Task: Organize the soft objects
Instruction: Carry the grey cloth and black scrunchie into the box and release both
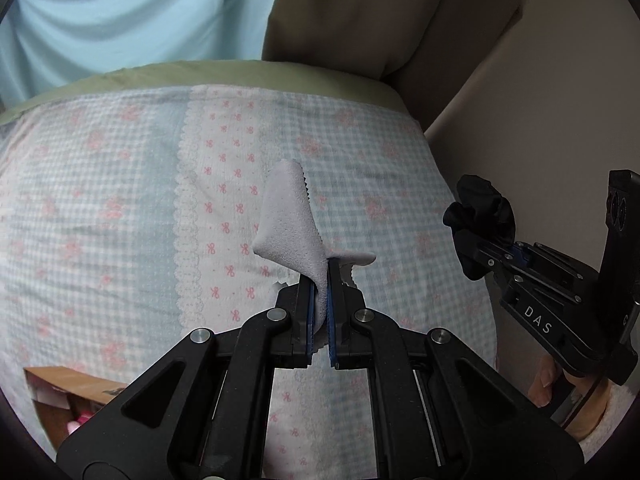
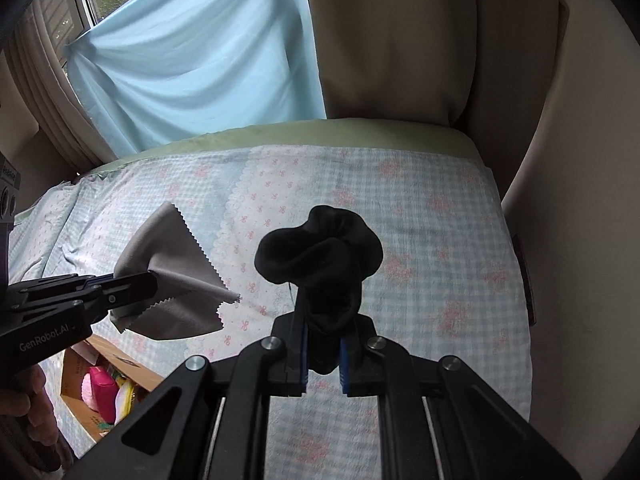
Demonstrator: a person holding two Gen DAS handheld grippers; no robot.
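Observation:
My left gripper [image 1: 320, 276] is shut on a grey cleaning cloth [image 1: 290, 220] with zigzag edges and holds it above the bed. The cloth [image 2: 176, 276] and the left gripper [image 2: 150, 280] also show at the left of the right wrist view. My right gripper [image 2: 323, 322] is shut on a bunched black fabric piece [image 2: 318, 256] and holds it above the bed. The black piece [image 1: 480, 220] and the right gripper [image 1: 502, 254] show at the right of the left wrist view.
Below is a bed with a checked blue-and-pink blanket [image 2: 420, 240]. A cardboard box [image 2: 100, 384] with pink and yellow items sits at the lower left, also in the left wrist view [image 1: 68, 400]. A blue sheet [image 2: 192, 60], beige curtain [image 2: 392, 40] and wall [image 2: 580, 160] stand behind.

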